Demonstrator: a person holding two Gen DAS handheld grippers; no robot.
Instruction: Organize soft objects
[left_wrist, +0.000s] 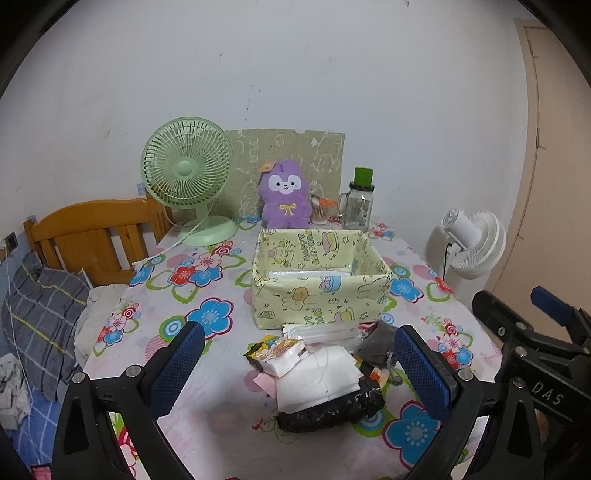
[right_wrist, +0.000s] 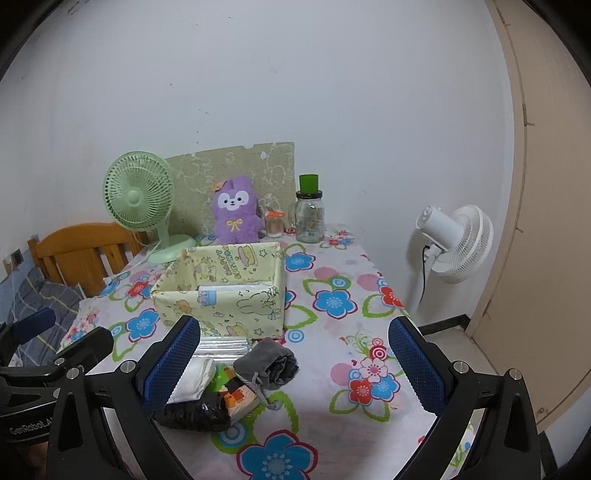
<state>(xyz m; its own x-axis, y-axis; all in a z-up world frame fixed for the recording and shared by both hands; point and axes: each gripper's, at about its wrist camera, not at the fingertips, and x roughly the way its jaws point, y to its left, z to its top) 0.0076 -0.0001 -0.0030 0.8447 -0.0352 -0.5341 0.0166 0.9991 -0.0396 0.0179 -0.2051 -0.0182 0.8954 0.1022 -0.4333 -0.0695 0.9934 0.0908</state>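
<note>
A pile of soft items lies on the flowered tablecloth (left_wrist: 207, 376) in front of a yellow cartoon fabric box (left_wrist: 317, 291): white folded cloth (left_wrist: 317, 380), a black plastic bag (left_wrist: 332, 410), a printed tissue pack (left_wrist: 277, 350), a clear packet (left_wrist: 325, 334) and a grey drawstring pouch (right_wrist: 269, 363). The box (right_wrist: 221, 295) holds a white packet (left_wrist: 310, 275). My left gripper (left_wrist: 299, 369) is open above the pile, touching nothing. My right gripper (right_wrist: 295, 365) is open around the pouch's area, empty. The right gripper also shows at the left wrist view's right edge (left_wrist: 546, 332).
At the table's back stand a green desk fan (left_wrist: 188, 177), a purple plush (left_wrist: 284, 194), a small jar of sticks (left_wrist: 319, 210) and a glass jar with green lid (left_wrist: 358, 201). A wooden bed headboard (left_wrist: 96, 236) is left. A white floor fan (right_wrist: 450, 243) stands right.
</note>
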